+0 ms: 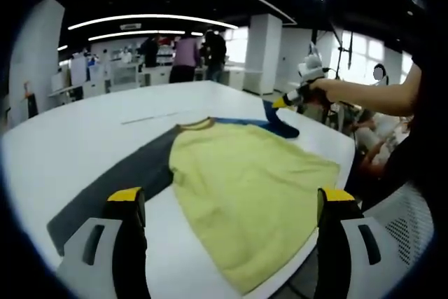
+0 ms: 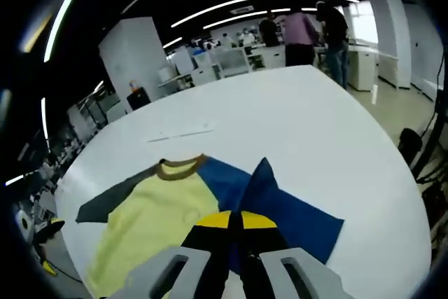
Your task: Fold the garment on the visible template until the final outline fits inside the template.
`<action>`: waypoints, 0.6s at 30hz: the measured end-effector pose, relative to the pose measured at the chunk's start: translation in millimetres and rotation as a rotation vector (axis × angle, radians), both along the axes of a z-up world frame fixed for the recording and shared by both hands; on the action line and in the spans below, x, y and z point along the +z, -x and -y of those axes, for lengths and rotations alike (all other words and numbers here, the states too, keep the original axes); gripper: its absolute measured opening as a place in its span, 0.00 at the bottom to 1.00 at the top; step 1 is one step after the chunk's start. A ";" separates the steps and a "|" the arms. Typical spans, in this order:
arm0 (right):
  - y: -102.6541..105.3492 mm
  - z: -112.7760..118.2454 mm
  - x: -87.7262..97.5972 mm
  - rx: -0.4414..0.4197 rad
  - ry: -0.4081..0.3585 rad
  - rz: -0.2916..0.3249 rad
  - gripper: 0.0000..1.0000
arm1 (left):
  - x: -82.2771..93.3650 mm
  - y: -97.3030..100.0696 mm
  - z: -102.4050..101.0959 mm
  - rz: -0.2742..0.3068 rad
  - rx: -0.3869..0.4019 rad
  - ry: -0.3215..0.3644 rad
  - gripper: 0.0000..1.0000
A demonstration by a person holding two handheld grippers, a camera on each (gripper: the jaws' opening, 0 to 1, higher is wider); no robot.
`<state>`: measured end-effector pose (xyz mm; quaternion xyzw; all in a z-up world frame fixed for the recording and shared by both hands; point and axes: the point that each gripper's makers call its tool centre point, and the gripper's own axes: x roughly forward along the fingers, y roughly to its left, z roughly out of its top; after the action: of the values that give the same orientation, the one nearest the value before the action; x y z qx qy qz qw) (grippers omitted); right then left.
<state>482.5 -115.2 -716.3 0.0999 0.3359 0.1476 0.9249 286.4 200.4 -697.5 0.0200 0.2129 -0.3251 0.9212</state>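
Observation:
A T-shirt with a yellow body (image 1: 245, 180), brown collar, grey sleeve (image 1: 119, 180) and blue sleeve (image 1: 280, 125) lies on the white table (image 1: 84, 138). My left gripper (image 1: 231, 197) hangs open above the shirt's near hem, its yellow-tipped jaws wide apart and holding nothing. At the far side, my right gripper (image 1: 283, 101) is shut on the blue sleeve and lifts its edge off the table. In the right gripper view the jaws (image 2: 234, 220) pinch a raised peak of the blue sleeve (image 2: 294, 218), with the yellow body (image 2: 154, 215) to the left. A thin pale line (image 2: 182, 133) marks the table beyond the collar.
The table's edge runs close along the shirt's right side (image 1: 329, 243). A white mesh chair (image 1: 413, 222) stands just past it. A person's arm (image 1: 371, 96) reaches in from the right. Several people (image 2: 301, 33) stand at benches beyond the far end of the table.

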 end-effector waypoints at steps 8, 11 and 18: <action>-8.3 -25.2 1.8 0.044 -0.012 -0.003 0.00 | 1.7 1.5 4.6 0.001 -0.006 -0.001 0.99; -10.9 -34.5 2.8 0.055 -0.019 -0.003 0.00 | 0.7 2.5 6.2 -0.004 -0.009 -0.004 0.99; -17.5 -58.2 3.2 0.092 -0.025 -0.007 0.00 | -0.1 4.4 9.9 -0.011 -0.017 -0.005 0.99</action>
<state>499.9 -57.1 -713.1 0.0967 0.3414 0.1938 0.9146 282.0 190.5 -697.6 0.0226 0.2186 -0.3324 0.9172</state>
